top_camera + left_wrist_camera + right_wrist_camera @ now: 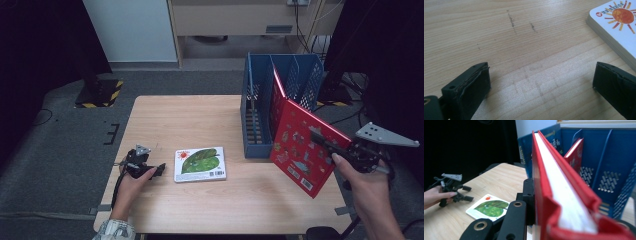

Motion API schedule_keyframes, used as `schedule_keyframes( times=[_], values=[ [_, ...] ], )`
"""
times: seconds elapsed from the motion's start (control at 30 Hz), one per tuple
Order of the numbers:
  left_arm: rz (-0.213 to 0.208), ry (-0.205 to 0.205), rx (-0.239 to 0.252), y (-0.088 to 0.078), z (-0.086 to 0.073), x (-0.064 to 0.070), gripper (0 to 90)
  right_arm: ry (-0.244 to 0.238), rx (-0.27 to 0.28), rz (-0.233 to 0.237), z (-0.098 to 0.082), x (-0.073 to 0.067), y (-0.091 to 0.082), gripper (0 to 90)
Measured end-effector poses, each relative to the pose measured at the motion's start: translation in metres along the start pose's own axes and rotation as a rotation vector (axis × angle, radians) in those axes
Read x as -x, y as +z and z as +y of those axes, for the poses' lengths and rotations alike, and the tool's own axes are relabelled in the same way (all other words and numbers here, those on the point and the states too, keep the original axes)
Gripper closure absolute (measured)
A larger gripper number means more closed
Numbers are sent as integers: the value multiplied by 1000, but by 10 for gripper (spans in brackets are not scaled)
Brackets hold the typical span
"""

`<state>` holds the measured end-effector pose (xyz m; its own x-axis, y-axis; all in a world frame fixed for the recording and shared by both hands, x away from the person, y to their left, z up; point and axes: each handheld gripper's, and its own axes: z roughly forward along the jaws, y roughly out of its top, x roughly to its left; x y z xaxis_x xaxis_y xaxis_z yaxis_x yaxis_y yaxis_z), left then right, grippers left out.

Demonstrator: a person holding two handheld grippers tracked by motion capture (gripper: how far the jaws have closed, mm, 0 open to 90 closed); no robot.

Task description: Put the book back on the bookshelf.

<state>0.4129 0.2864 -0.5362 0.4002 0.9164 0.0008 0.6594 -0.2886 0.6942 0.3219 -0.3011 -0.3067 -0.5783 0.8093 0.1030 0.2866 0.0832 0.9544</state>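
The right gripper (320, 137) held a red book (305, 147) above the table (190, 115), at about four o'clock of the tabletop in the high view. Its fingers were closed tight on the book's edge, and the book stood tilted, just in front of the blue file rack (257, 100). The rack stood at about two o'clock, and a second red book (276, 90) was already leaning inside one of its compartments. In the right gripper view the held book (554, 185) showed its white page edge between the red covers.

The left gripper (142, 167) rested low over the table at about eight o'clock. Its fingers (471, 87) were wide apart, with only bare wood between them. A flat picture book with a green leaf (200, 163) lay on the table just beside it, toward six o'clock.
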Motion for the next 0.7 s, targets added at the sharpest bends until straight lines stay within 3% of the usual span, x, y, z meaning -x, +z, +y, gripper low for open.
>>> schedule_keyframes(
  times=[0.33,0.7],
  values=[
    [2,2,3,0,-1,0,5,-11,2,-95,26,14,0,796],
    [3,2,2,0,-1,0,3,-24,-4,-200,44,32,29,795]
  ],
)
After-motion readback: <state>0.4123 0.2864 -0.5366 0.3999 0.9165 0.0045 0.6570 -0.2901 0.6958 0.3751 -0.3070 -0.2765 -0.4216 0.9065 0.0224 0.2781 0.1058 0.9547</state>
